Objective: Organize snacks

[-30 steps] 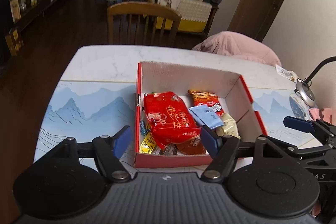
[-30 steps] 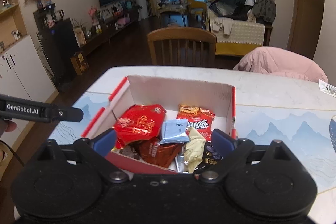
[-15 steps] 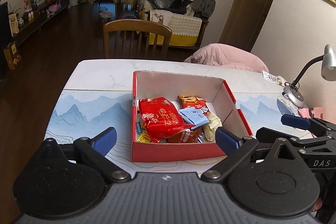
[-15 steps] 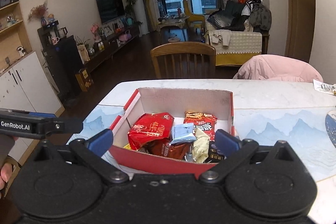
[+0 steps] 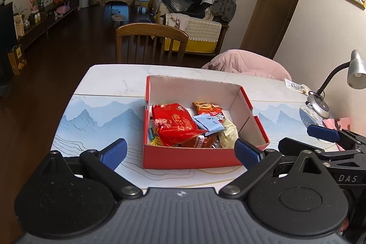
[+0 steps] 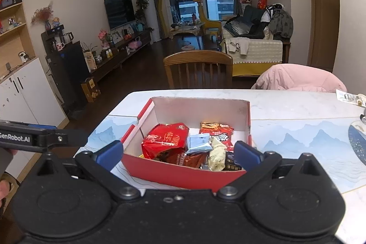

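On the table (image 5: 109,81), near its front edge, I see the red box (image 5: 189,156) packed with snacks (image 5: 176,125). My left gripper (image 5: 180,150) and right gripper (image 6: 178,151) hang spread wide and empty, the box just beyond their fingers.

- The left wrist view looks forward and down along the left hand-held gripper (image 5: 180,150), from near the bench (image 5: 109,81) edge, facing the red box (image 5: 189,159) close ahead and a chair (image 5: 151,42) beyond.
- The right wrist view sits just to the right on the right hand-held gripper (image 6: 178,152), aimed likewise.
- Both share the box, bench, chair and living room; each catches the other gripper at its edge.
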Tool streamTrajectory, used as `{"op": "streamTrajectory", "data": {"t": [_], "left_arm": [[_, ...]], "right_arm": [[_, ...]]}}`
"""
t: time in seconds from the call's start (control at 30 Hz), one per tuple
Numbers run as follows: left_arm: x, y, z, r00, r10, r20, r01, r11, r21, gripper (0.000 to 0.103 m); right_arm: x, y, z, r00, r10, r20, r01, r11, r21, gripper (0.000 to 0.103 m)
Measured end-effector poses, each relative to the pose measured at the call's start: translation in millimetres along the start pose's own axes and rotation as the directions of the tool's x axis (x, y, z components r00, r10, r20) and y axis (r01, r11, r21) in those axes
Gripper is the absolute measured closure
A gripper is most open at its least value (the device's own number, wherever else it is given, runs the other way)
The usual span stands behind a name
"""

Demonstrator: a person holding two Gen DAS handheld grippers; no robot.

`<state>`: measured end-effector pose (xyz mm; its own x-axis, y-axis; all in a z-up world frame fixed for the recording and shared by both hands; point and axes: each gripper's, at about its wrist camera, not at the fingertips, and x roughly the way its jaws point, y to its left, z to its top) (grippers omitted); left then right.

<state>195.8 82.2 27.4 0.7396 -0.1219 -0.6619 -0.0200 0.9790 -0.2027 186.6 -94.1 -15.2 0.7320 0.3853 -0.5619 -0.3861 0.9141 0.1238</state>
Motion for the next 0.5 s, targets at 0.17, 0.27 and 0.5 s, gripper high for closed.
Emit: {"op": "streamTrajectory", "data": {"t": [0.17, 0.27, 0.5], "left_arm": [[-6, -2, -1, 1.0, 0.0, 0.008, 0.0, 1.0, 0.002, 0.002], [-9, -4, -2, 1.0, 0.001, 0.013, -0.001, 1.0, 0.003, 0.002], [-14, -5, -2, 1.0, -0.008, 0.021, 0.008, 1.0, -0.007, 0.002]], "right_arm": [[-2, 0, -1, 1.0, -0.008, 0.008, 0.008, 1.0, -0.004, 0.0], [-5, 1, -2, 1.0, -0.016, 0.016, 0.016, 1.0, -0.003, 0.0], [-9, 3, -2, 1.0, -0.012, 0.028, 0.012, 1.0, 0.007, 0.0]]}}
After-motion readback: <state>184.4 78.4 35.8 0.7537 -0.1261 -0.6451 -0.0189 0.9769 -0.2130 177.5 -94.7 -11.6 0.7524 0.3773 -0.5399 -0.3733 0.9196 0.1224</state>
